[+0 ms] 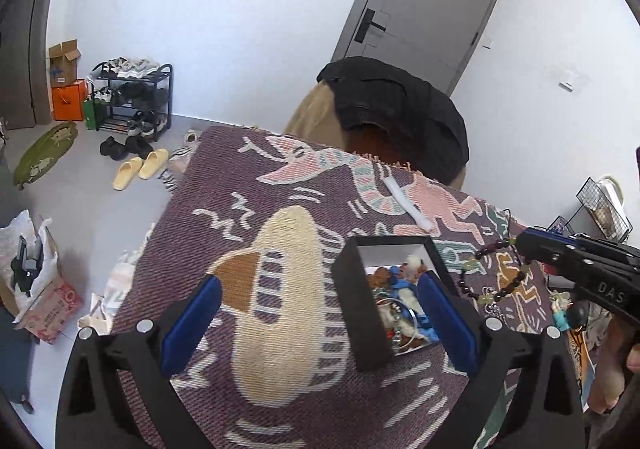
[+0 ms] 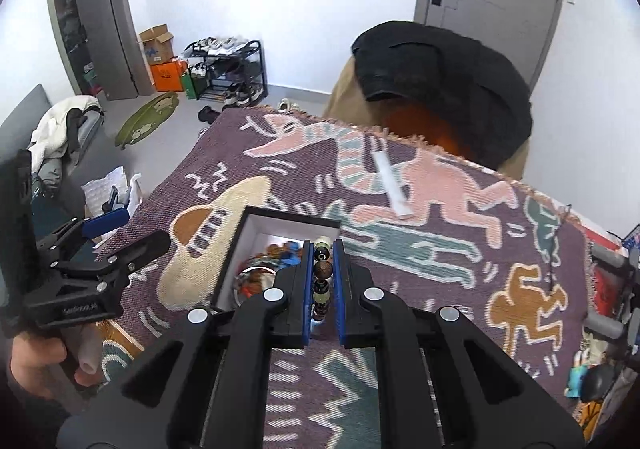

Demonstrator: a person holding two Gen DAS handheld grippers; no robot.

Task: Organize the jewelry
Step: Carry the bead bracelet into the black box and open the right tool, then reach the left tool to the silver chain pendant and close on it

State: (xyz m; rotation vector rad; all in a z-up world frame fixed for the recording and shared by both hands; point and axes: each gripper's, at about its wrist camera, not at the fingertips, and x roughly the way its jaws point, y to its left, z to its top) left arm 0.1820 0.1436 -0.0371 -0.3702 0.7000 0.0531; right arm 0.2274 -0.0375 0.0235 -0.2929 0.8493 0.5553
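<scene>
A black box (image 1: pixel 356 301) with a white inside stands on the patterned cloth (image 1: pixel 280 177) and holds several pieces of jewelry (image 1: pixel 400 289). My left gripper (image 1: pixel 318 281) is open wide, with the box's left wall between its blue pads and neither pad touching it. My right gripper (image 2: pixel 323 245) is shut on a bracelet of dark and pale beads (image 2: pixel 322 269). In the left wrist view the bracelet (image 1: pixel 504 281) hangs in a loop from the right gripper (image 1: pixel 524 245), just right of the box. In the right wrist view the left gripper (image 2: pixel 132 233) is left of the box (image 2: pixel 292 218).
A white strip (image 2: pixel 392 185) lies on the cloth behind the box. A chair draped with a black garment (image 1: pixel 400 109) stands at the table's far edge. Small figures (image 2: pixel 580 373) and a wire basket (image 1: pixel 604 209) sit at the right edge. A shoe rack (image 1: pixel 132 97) stands on the floor.
</scene>
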